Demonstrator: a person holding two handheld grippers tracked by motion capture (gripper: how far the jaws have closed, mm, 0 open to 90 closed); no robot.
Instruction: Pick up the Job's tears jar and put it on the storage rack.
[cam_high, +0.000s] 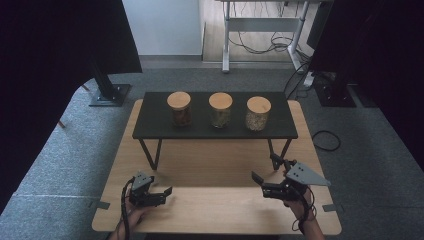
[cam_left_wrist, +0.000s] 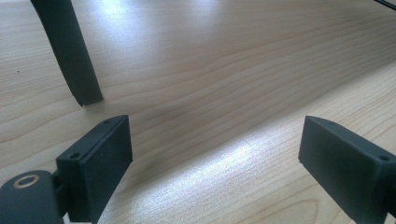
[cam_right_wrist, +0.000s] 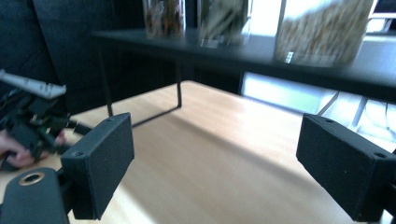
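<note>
Three glass jars with round wooden lids stand in a row on a low black shelf (cam_high: 155, 125): a left jar (cam_high: 179, 108) of brown-orange contents, a middle jar (cam_high: 220, 109) of greenish contents, a right jar (cam_high: 258, 113) of pale grains. My left gripper (cam_high: 161, 189) rests low over the wooden table (cam_high: 215, 160) near its front left, open and holding nothing (cam_left_wrist: 215, 149). My right gripper (cam_high: 266, 170) is at the front right, open and holding nothing (cam_right_wrist: 215, 154). It faces the shelf (cam_right_wrist: 280, 60) and the jars (cam_right_wrist: 322, 30) from below.
One black leg of the shelf (cam_left_wrist: 70, 51) stands just ahead of my left gripper. The left gripper and the hand holding it (cam_right_wrist: 32, 121) show far off in the right gripper view. Grey carpet, stand bases and cables surround the table.
</note>
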